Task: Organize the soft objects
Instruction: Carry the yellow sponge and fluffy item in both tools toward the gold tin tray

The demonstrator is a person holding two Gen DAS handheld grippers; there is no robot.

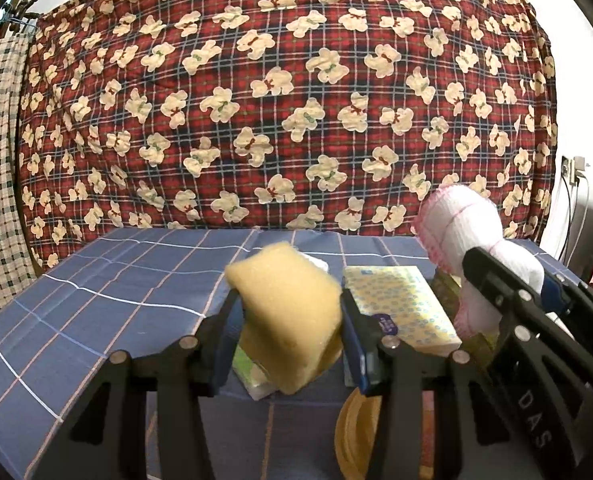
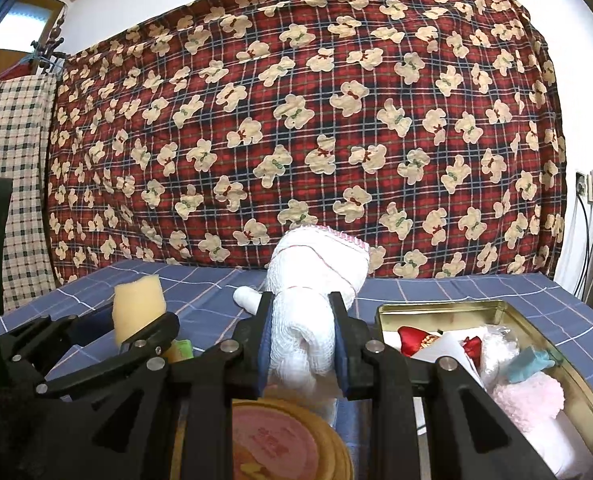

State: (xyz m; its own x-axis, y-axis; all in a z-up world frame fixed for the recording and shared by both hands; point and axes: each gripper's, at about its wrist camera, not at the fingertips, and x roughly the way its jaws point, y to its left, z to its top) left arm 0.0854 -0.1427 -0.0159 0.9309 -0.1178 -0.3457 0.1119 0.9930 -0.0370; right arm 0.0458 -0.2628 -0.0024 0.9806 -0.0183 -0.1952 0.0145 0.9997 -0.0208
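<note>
Sponge point(image 1: 288, 312): yellow foam block, tilted, pinched at lower centre of the left view.
Towel point(image 2: 312, 304): white rolled gauze cloth with pink-edged top, upright, squeezed at centre of the right view.

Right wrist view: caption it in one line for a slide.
Right gripper clamps a white cloth beside an open tin of soft items; left gripper holds a sponge.

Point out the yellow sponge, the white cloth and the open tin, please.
yellow sponge point(image 1: 286, 304), left wrist view, middle of its front face.
white cloth point(image 2: 302, 332), right wrist view, squeezed part between the fingers.
open tin point(image 2: 440, 308), right wrist view, far gold wall.
</note>
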